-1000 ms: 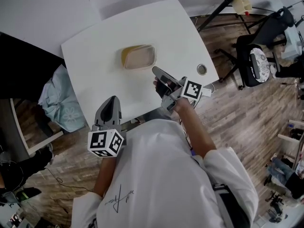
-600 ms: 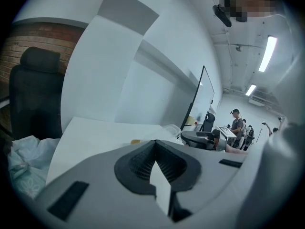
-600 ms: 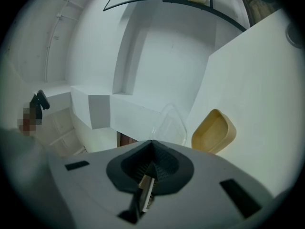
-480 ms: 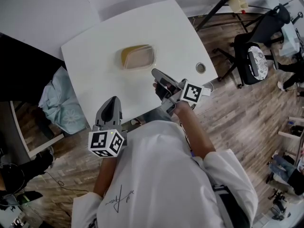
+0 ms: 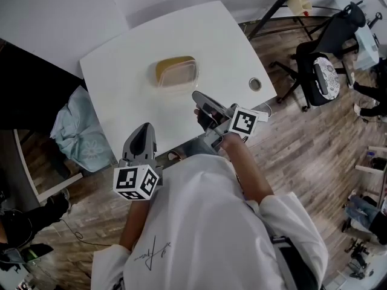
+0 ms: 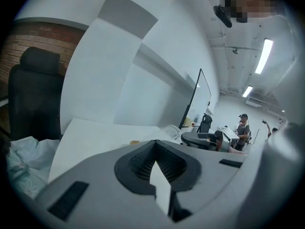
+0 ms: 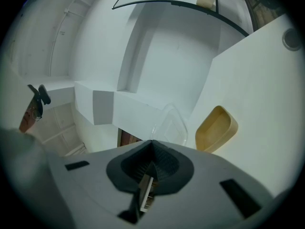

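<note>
The left gripper (image 5: 143, 130) hangs at the near edge of the table (image 5: 115, 65), jaws closed and empty. The right gripper (image 5: 198, 96), also closed and empty, leans toward the yellow container (image 5: 176, 72).

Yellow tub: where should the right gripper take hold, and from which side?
Probably by the thin side wall of the yellow tub nearest the right gripper, coming down from above, one finger inside, one outside. It lies shallow and open side up, so the rim is the pinchable edge. Open the shut fingers first, and avoid the clear lid by it.
</note>
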`<state>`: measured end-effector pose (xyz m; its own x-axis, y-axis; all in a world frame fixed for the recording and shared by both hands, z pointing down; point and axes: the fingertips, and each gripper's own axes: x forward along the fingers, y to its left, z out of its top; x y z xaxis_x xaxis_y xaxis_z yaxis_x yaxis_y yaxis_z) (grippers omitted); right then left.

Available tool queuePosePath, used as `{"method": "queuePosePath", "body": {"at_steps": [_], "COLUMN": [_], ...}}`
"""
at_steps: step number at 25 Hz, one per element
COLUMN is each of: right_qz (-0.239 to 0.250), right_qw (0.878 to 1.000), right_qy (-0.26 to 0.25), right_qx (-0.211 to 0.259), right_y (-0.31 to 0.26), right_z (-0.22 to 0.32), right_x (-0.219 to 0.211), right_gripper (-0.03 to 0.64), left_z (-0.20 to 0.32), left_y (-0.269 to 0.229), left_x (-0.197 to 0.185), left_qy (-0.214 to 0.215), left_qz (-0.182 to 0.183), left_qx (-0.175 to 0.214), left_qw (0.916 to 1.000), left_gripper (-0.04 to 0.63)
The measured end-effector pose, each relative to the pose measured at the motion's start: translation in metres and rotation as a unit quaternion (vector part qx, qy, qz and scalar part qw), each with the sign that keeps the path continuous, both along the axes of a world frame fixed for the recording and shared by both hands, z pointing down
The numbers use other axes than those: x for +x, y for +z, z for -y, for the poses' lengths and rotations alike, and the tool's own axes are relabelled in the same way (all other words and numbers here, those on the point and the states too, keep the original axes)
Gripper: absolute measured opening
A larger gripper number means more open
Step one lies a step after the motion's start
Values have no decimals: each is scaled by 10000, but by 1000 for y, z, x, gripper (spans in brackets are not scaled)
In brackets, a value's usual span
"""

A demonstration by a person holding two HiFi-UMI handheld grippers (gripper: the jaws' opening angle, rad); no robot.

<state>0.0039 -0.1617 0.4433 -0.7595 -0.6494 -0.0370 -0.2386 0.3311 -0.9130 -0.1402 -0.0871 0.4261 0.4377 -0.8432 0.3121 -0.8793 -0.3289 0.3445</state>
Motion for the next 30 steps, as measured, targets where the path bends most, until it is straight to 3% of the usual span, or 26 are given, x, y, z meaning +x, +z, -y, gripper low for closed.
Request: {"method": "queuePosePath", "body": {"at_steps": [30], "right_qz": [45], "right_qw": [9999], "right_qy": [-81], "right_qx": [74], "right_y": [-16], "right_z": [-85], "right_x": [-41], "right_gripper": [11], "left_z": [-65], "left_y": [-10], "left_x": [-22], "left_qy": [105], "left_qz": [-126], "left_qx": [136], "left_qw": [9998], "left_gripper": [8]}}
